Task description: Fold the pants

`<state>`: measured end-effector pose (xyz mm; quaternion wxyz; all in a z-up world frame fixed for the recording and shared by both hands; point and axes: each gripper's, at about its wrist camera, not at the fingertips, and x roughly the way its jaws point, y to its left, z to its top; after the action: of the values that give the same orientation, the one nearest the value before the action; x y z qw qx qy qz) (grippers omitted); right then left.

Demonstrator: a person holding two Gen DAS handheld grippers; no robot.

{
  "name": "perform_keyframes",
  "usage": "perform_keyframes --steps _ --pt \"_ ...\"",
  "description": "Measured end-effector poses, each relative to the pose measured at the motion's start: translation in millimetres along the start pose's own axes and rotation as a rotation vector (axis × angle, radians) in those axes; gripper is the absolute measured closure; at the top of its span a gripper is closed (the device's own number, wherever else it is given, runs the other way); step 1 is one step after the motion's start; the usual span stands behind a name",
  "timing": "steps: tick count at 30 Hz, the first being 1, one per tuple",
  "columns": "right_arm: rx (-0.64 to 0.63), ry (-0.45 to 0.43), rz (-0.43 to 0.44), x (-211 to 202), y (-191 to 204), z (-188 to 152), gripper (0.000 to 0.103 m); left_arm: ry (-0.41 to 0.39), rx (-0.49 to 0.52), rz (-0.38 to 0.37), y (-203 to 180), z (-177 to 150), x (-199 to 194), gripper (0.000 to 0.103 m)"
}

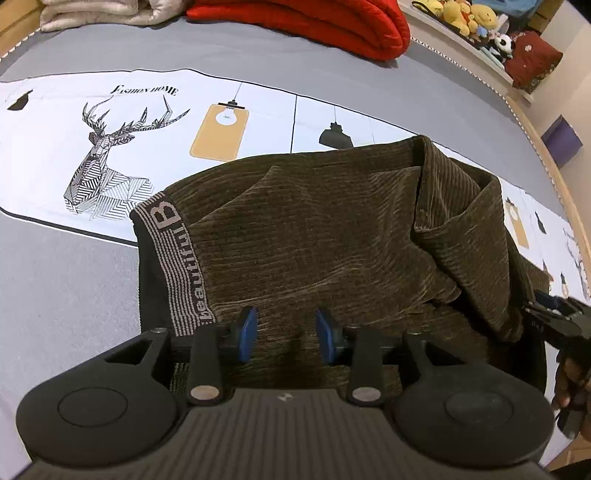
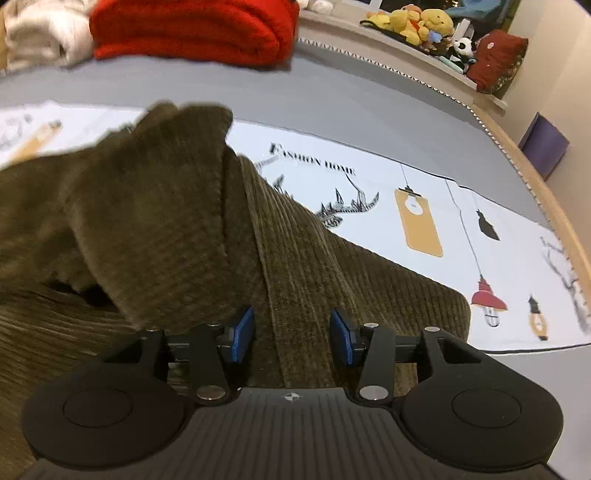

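Pants (image 1: 314, 240) of olive-brown corduroy lie on the bed directly under and ahead of both grippers. In the left wrist view our left gripper (image 1: 285, 334) hovers low over the cloth near the waistband (image 1: 173, 266), its blue pads (image 1: 246, 332) spread apart with ribbed fabric showing in the gap between them; we cannot tell whether the tips touch it. In the right wrist view our right gripper (image 2: 292, 334) is likewise spread, and a thick fold of the pants (image 2: 295, 280) runs down between its pads (image 2: 243, 332), not pinched.

We see one pair of pants, bunched rather than flat: a raised, loosely draped fold stands up on its right side in the left view, and the striped waistband carries the lettering "beautiful B". The blurred hump of cloth in the right view reads as lifted fabric.

Under the pants lies a white printed sheet (image 1: 110, 122) showing a deer and hanging lamps, over a grey bed cover (image 1: 55, 280). Beyond it we count one red blanket (image 1: 314, 22), one cream blanket (image 1: 96, 13), and a cluster of plush toys (image 1: 465, 14) on a shelf; their number is unclear
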<state>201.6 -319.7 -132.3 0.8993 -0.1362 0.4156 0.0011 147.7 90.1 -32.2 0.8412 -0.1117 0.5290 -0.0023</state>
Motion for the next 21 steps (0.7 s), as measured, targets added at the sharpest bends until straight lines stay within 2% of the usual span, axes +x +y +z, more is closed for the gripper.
perform_keyframes --steps 1,3,4,5,10,13,16,18,21 --pt "-0.009 0.003 -0.016 2.7 0.8 0.0 0.057 0.002 0.004 0.005 0.4 -0.2 -0.2 0.061" --pt "-0.012 0.014 -0.038 6.8 -0.7 -1.2 0.080 0.005 0.008 0.011 1.3 -0.5 -2.2 0.061" --pt "-0.004 0.019 -0.039 6.9 -3.7 -1.6 0.087 0.004 0.010 0.013 1.3 -0.3 -3.9 0.061" --pt "0.008 0.017 -0.035 5.3 -6.9 -1.7 0.089 0.002 0.012 0.015 0.6 0.0 -6.1 0.061" --pt "0.129 -0.034 -0.020 -21.6 -37.7 -2.5 0.090 -0.021 0.023 0.015 -7.4 0.5 -23.3 0.061" --pt "0.221 -0.035 -0.018 -37.7 -64.6 -10.5 0.095 -0.039 0.039 0.008 -14.9 -1.6 -35.9 0.061" --pt "0.327 -0.002 -0.014 -52.5 -100.3 -29.1 0.096 -0.054 0.047 0.005 -19.8 -6.7 -46.8 0.061" --pt "0.367 0.047 -0.023 -58.8 -120.3 -48.7 0.096 -0.055 0.049 0.007 -21.9 -10.9 -51.5 0.061" --pt "0.407 0.153 0.027 -62.9 -142.5 -82.3 0.097 -0.054 0.065 0.009 -25.8 -18.4 -57.1 0.061"
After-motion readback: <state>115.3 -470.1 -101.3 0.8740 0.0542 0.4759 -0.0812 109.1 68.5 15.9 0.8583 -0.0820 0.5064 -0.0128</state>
